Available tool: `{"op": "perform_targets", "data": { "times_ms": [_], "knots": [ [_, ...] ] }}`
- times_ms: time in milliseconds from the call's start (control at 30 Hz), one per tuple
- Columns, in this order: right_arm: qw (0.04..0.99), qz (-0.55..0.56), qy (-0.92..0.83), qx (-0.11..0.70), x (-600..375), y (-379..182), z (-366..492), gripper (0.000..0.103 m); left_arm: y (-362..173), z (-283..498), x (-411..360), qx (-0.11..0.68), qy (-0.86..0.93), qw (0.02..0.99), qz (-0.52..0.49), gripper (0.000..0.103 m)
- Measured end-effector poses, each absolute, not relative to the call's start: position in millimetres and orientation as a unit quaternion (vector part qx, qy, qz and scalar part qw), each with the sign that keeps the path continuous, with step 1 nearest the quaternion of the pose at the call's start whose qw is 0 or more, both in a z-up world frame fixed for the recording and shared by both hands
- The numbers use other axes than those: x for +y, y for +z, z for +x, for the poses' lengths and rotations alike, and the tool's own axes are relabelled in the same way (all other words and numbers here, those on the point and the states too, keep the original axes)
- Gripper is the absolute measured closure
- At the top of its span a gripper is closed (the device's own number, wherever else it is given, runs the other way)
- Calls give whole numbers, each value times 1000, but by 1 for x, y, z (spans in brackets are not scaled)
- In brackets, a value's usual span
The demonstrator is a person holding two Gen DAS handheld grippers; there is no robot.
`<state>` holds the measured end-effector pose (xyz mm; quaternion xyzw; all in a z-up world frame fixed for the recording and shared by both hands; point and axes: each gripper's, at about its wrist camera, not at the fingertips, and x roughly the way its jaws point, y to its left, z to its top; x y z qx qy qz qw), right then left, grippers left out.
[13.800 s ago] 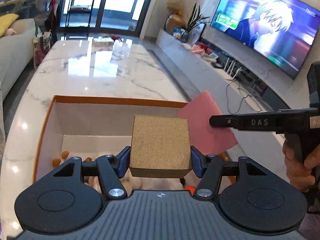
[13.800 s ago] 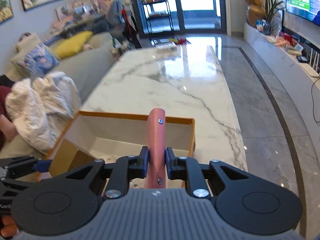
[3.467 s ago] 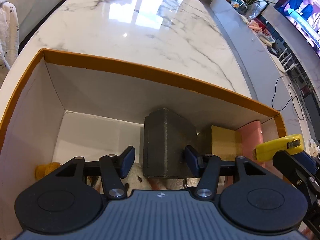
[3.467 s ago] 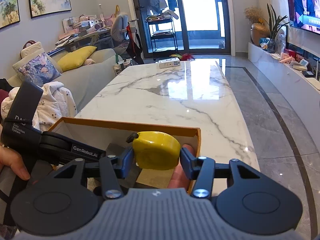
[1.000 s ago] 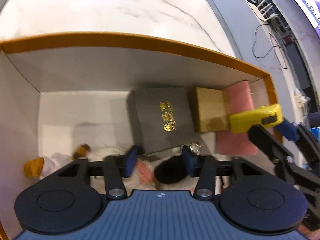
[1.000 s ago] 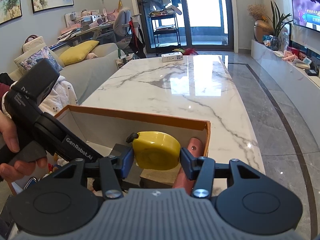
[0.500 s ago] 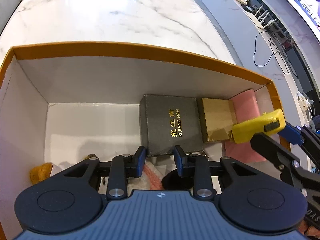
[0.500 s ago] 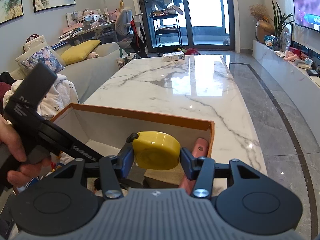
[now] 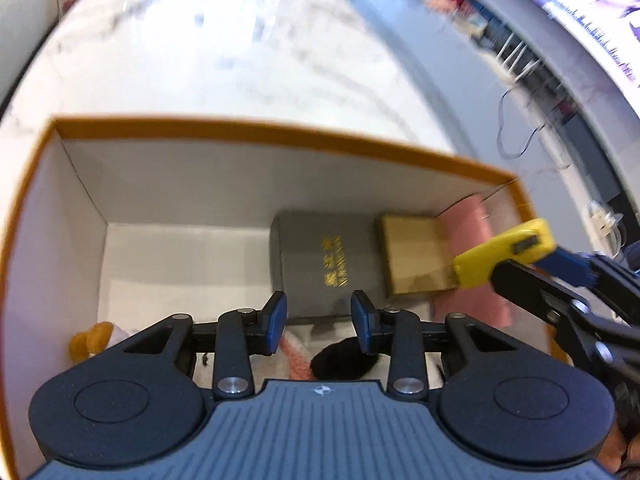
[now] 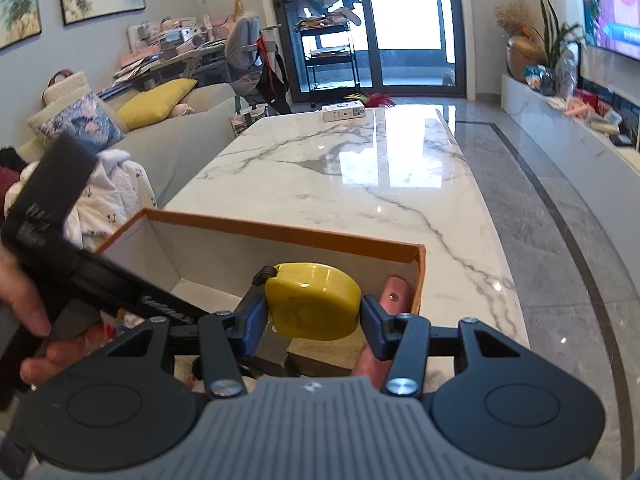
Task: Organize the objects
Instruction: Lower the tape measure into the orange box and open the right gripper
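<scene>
The right gripper (image 10: 313, 312) is clamping a yellow tape measure (image 10: 312, 300) between its blue pads, hanging it over the right end of the orange-rimmed box (image 10: 280, 232). The left gripper (image 9: 318, 322) is holding nothing, its jaws standing a narrow gap apart above the box floor. At 12 o'clock from the left jaws a dark grey box (image 9: 326, 260) is lying flat, with a gold box (image 9: 414, 256) touching it at 3 o'clock and a pink case (image 9: 472, 264) beyond that against the box's right wall, all on the marble table (image 10: 360, 176).
</scene>
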<state>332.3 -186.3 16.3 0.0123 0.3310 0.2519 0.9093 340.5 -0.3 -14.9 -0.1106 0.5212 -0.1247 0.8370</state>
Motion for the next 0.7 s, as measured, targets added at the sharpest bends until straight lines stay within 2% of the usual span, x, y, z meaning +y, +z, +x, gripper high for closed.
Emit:
{"op": "perform_targets", "data": {
  "times_ms": [233,700],
  "knots": [
    [890,26,259,375,-184,21,329,50,14,291,0,468,-159,864,-95,63],
    [863,-80,198,458,-139,9,341,50,4,263,-3,456,-153,867,-128,63]
  ]
}}
